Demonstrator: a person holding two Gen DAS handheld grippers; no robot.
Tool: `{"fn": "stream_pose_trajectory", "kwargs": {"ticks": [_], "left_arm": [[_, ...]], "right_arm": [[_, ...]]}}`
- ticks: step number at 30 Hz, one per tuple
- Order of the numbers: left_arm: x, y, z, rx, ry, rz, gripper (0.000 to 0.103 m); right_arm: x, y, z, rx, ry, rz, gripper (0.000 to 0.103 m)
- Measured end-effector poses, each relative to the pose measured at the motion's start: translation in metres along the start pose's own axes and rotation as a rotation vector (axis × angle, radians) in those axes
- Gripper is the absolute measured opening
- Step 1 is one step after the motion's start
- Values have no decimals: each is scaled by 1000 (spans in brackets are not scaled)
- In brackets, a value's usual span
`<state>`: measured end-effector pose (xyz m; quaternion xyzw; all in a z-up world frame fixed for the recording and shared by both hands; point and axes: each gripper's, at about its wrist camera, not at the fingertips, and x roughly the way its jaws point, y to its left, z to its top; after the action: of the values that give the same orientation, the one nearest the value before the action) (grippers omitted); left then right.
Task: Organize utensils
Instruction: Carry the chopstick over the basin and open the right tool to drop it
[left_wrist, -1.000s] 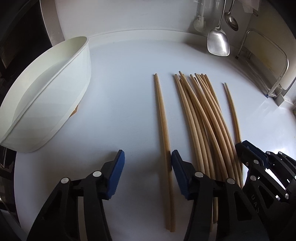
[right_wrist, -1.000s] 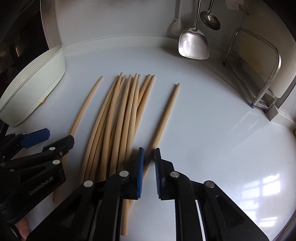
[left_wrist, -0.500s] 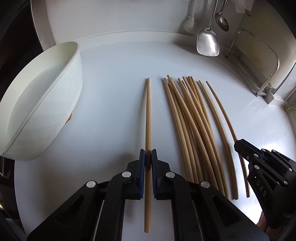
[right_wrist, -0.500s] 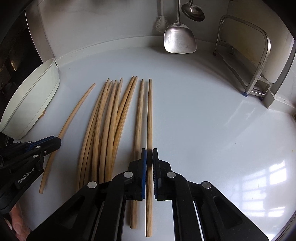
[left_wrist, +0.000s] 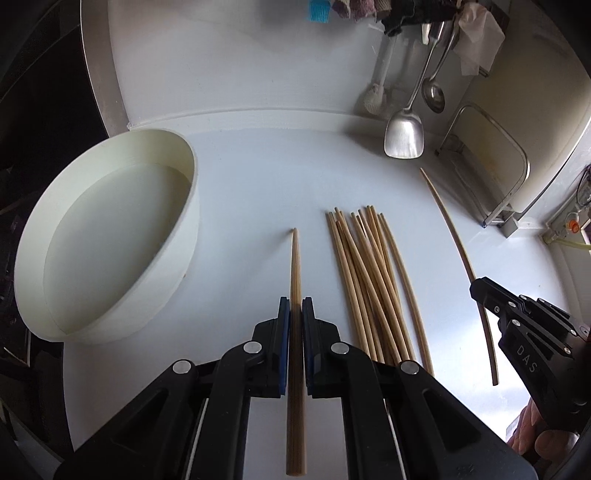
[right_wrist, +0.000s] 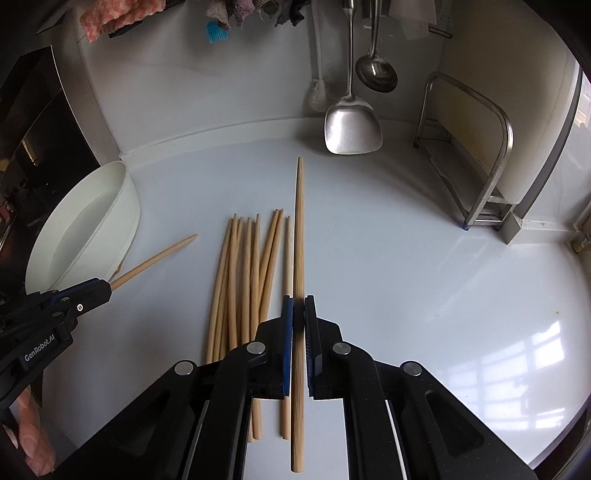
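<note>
Each gripper holds one wooden chopstick above the white counter. My left gripper (left_wrist: 295, 306) is shut on a chopstick (left_wrist: 295, 266) that points away from me, to the right of the white basin (left_wrist: 184, 229). My right gripper (right_wrist: 298, 306) is shut on another chopstick (right_wrist: 299, 229), lifted over the right side of the pile. Several loose chopsticks (left_wrist: 365, 280) lie side by side on the counter between the two grippers, seen also as the pile (right_wrist: 243, 280) in the right wrist view. The left gripper (right_wrist: 99, 291) shows at the left edge there, the right gripper (left_wrist: 480, 291) at the right edge of the left view.
A steel spatula (right_wrist: 351, 129) and ladle (right_wrist: 376, 74) hang at the back wall beside a brush (right_wrist: 319, 92). A metal rack (right_wrist: 487, 177) with a cutting board stands at the right. Cloths hang above. A dark appliance (right_wrist: 37, 129) borders the counter on the left.
The left gripper closed on the single chopstick left of the pile, the right on the rightmost one. Both then rose, lifting their chopsticks off the counter.
</note>
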<state>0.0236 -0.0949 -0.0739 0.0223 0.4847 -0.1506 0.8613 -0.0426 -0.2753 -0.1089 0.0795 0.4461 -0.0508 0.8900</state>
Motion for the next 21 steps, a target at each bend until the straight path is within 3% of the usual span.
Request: {"fn": "stream_pose_trajectory", "kwargs": {"ticks": [14, 21], "left_arm": [[-46, 29, 41, 26, -96, -100, 7], [-77, 60, 59, 5, -174, -101, 7]], "right_arm": [[-31, 40, 26, 34, -65, 3, 6], [-41, 64, 38, 18, -84, 29, 6]]}}
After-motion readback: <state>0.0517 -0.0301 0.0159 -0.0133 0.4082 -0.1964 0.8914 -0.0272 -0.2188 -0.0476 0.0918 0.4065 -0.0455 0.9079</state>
